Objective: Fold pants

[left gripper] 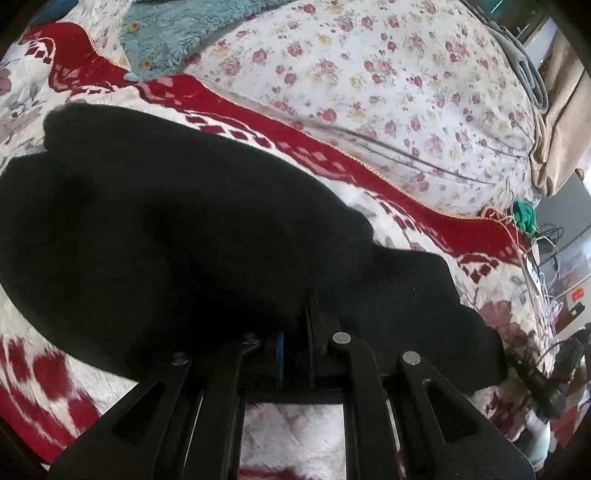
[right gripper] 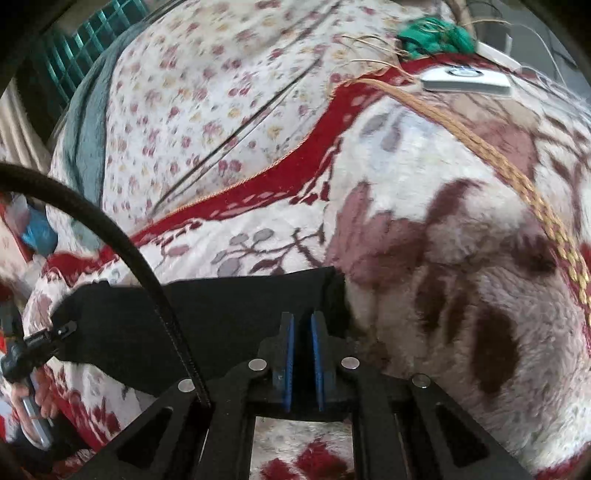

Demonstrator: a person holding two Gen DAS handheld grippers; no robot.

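Left wrist view: the left gripper (left gripper: pixel 295 354) has its fingers (left gripper: pixel 314 332) pressed nearly together on the near edge of the black pants (left gripper: pixel 177 236), pinching the cloth. The pants lie spread across a white-and-red blanket (left gripper: pixel 436 221) on the bed, running from the upper left down to the lower right. Behind the blanket lies a floral sheet (left gripper: pixel 369 74), with a teal fuzzy garment (left gripper: pixel 177 33) at the top left and a green tuft (left gripper: pixel 524 216) at the blanket's right corner.

Right wrist view: the right gripper (right gripper: pixel 303 354) holds its blue-padded fingers (right gripper: pixel 287 354) close together, pinching the pants' (right gripper: pixel 221 317) edge near a corner. A black cable (right gripper: pixel 122 240) arcs across the left. A white device (right gripper: pixel 465 79) rests on the blanket (right gripper: pixel 443 206) near the green tuft (right gripper: pixel 436 37).
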